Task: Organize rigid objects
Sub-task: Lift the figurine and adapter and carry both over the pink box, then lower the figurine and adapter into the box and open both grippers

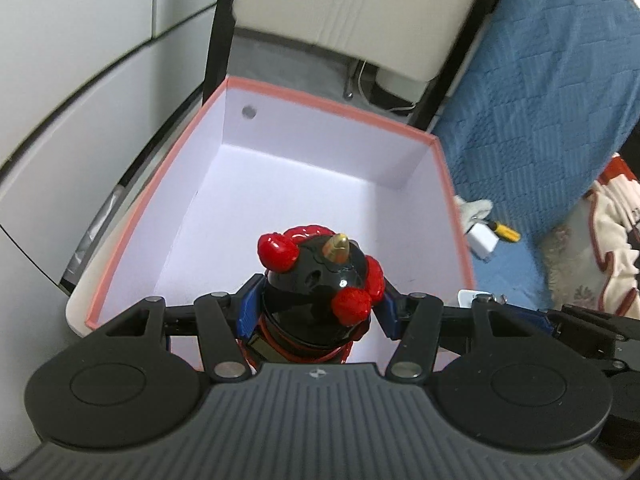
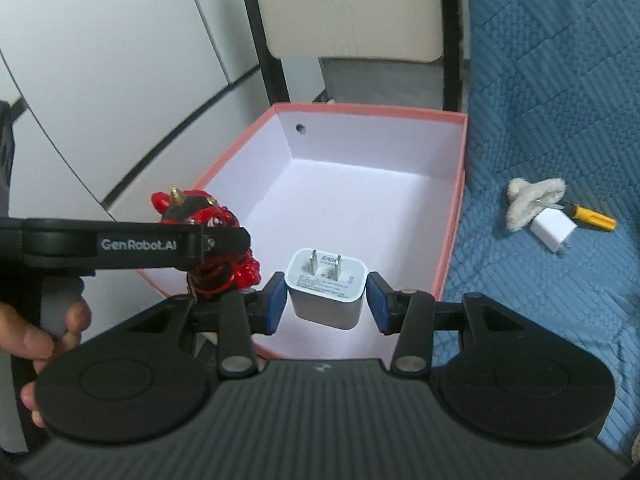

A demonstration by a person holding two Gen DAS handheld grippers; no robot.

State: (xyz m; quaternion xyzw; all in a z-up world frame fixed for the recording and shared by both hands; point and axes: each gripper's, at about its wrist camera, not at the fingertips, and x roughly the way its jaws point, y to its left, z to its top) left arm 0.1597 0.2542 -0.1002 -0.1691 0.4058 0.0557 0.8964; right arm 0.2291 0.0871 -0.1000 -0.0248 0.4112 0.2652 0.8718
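My left gripper (image 1: 318, 314) is shut on a black and red figurine (image 1: 320, 276) with a gold horn, held over the near edge of the pink-rimmed white box (image 1: 320, 94). In the right wrist view my right gripper (image 2: 326, 302) is shut on a white charger plug (image 2: 326, 286), prongs up, above the near part of the same box (image 2: 372, 111). The left gripper with the figurine (image 2: 200, 216) shows at the left there, held by a person's hand (image 2: 36, 336). Nothing lies inside the box.
A blue quilted cover (image 2: 552, 100) lies right of the box. On it rest a second white charger (image 2: 554, 229), a yellow-handled tool (image 2: 592, 218) and a fluffy white item (image 2: 528, 200). A chair back (image 1: 360, 12) stands behind the box, white panels at the left.
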